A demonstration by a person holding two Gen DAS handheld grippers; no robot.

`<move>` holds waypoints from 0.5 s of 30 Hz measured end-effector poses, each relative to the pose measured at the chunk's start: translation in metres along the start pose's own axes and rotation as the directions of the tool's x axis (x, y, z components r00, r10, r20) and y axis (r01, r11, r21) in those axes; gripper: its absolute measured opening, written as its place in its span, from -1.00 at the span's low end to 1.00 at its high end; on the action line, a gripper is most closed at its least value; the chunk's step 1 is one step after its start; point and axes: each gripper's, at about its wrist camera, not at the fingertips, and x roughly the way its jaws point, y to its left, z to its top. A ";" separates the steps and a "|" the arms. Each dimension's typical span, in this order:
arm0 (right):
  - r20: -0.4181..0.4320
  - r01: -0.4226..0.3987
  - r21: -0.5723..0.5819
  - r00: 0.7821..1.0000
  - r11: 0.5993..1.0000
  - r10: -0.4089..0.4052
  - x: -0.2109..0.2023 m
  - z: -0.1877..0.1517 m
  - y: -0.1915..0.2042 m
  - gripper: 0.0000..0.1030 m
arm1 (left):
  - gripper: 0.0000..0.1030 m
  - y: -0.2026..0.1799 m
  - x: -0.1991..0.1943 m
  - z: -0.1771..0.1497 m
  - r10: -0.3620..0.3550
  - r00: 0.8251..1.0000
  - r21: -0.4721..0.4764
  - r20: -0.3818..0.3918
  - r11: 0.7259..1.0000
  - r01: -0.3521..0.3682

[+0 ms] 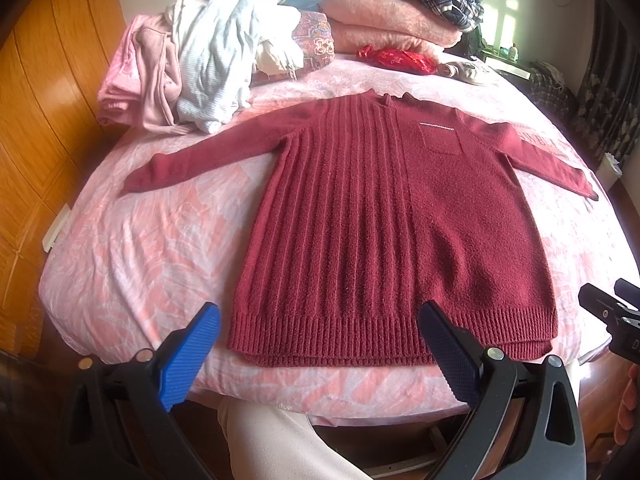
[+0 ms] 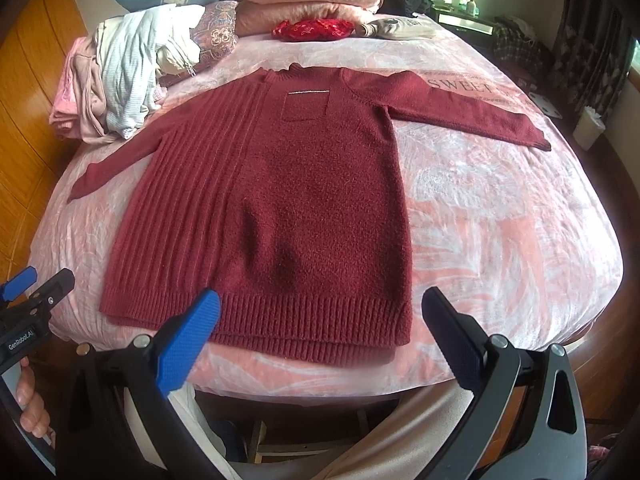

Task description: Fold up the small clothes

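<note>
A dark red knit sweater [image 1: 384, 216] lies flat and face up on the pink bed cover, both sleeves spread out, hem toward me. It also shows in the right wrist view [image 2: 280, 208]. My left gripper [image 1: 320, 320] is open and empty, held just above the hem near its left half. My right gripper [image 2: 320, 316] is open and empty, above the hem's right half. The right gripper shows at the left wrist view's right edge [image 1: 612, 312]; the left gripper shows at the right wrist view's left edge [image 2: 36, 288].
A heap of pink and pale blue clothes [image 1: 188, 68] lies at the bed's far left. Pillows and folded pink blankets [image 1: 384, 16] are stacked at the head, with a red pouch [image 1: 396, 58] in front. A wooden wardrobe [image 1: 40, 120] stands left. The bed's front edge [image 1: 320, 392] is below the hem.
</note>
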 end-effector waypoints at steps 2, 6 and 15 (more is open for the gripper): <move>0.001 0.003 -0.002 1.000 1.000 -0.003 0.000 0.000 0.000 0.95 | 0.93 0.000 0.000 0.000 0.001 1.000 0.000 0.000 1.000 -0.001; 0.000 0.007 -0.016 1.000 1.000 -0.007 0.000 -0.001 0.003 0.95 | 0.93 0.000 0.000 0.000 0.000 1.000 0.000 -0.001 1.000 0.000; 0.017 0.038 -0.008 0.999 0.999 -0.038 -0.003 -0.001 0.001 0.95 | 0.93 0.000 0.000 0.002 0.006 1.000 0.000 0.003 1.000 -0.006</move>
